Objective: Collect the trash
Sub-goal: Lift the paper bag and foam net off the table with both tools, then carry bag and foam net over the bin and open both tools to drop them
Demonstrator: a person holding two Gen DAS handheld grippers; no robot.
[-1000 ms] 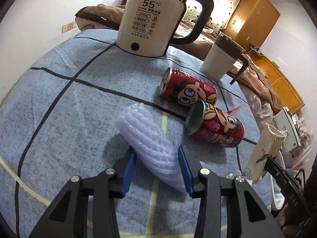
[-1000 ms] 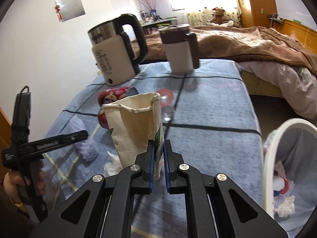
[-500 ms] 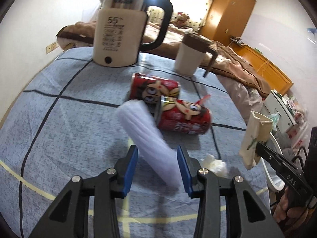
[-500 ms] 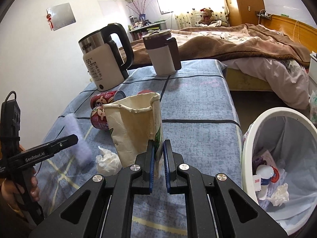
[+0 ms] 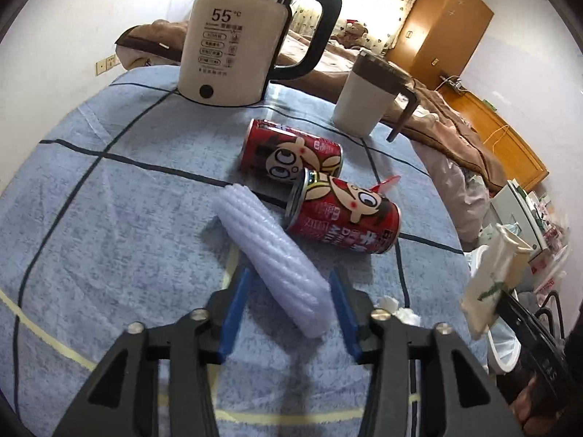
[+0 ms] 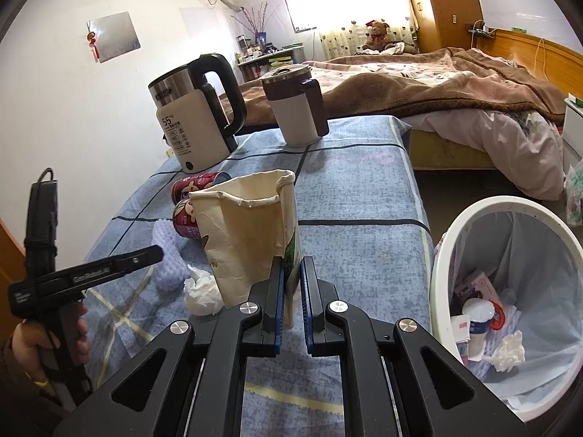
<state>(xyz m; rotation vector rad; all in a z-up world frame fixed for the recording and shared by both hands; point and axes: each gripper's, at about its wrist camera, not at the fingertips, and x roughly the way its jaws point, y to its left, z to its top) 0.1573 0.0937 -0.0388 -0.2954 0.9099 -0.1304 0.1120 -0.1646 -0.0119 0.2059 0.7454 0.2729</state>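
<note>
Left gripper (image 5: pixel 288 306): jaws just opening, flanking but clear of the ribbed white foam sleeve (image 5: pixel 269 255), lying diagonally toward upper left.
Right gripper (image 6: pixel 290 302): pinching the crumpled beige paper cup (image 6: pixel 247 233).

The desk (image 5: pixel 109 218) wore matt blue woven cloth. Both cans (image 5: pixel 342 215) were glossy printed metal; the foam sleeve (image 5: pixel 269 255) looked ribbed and soft, probably plastic. The cup (image 6: pixel 247 240) was creased matt paper.
</note>
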